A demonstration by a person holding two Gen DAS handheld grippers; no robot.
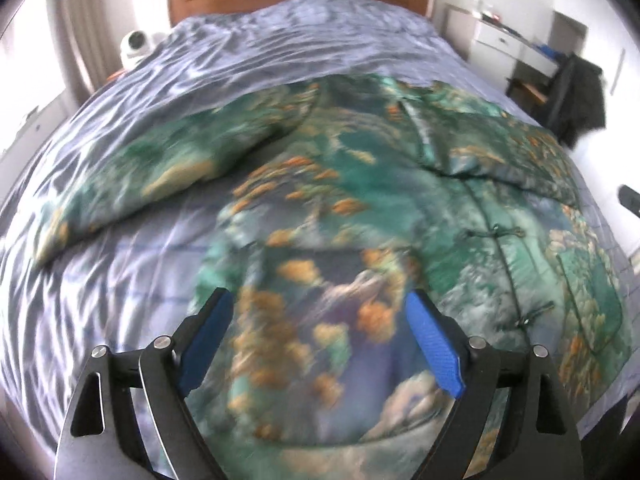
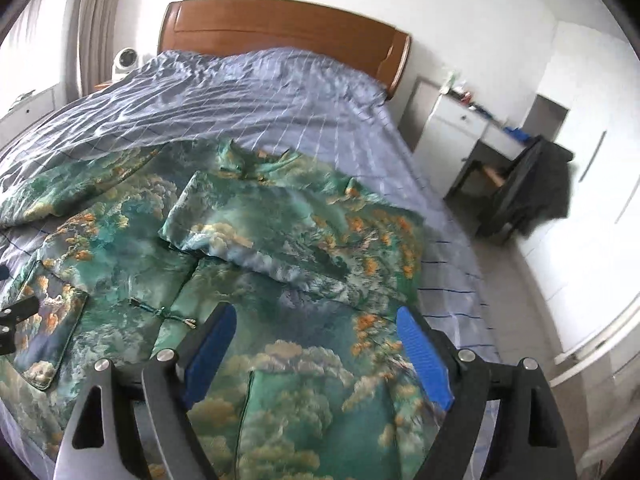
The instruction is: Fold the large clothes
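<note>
1. Garment: a large green printed jacket (image 2: 280,240) with knot fastenings lies front-up on the bed (image 2: 280,92), collar towards the headboard (image 2: 280,28).
2. State of fold: the sleeve on the right-hand side (image 2: 224,224) is already laid across the chest. The other sleeve (image 1: 132,176) is stretched out sideways over the blue checked sheet. Judged step: between folds, one sleeve in, one to go.
3. Left gripper (image 1: 320,340): fingers spread wide, nothing between them, hovering above the lower body of the jacket. The left view is smeared, so contact with the cloth cannot be ruled out; it looks clear.
4. Right gripper (image 2: 316,348): fingers likewise spread and empty, above the hem area near the bed's right edge.
5. Next move, as I read it: the left gripper should go to the cuff end of the outstretched sleeve, pinch one layer only and carry it over the chest.
6. Surroundings: white fan-like object (image 2: 126,62) by the headboard; white nightstand (image 2: 456,128); chair with a dark garment (image 2: 532,188) to the right, well apart.
7. Obstructions: none on the bed; the rumpled sheet may get pinched along with the sleeve.
</note>
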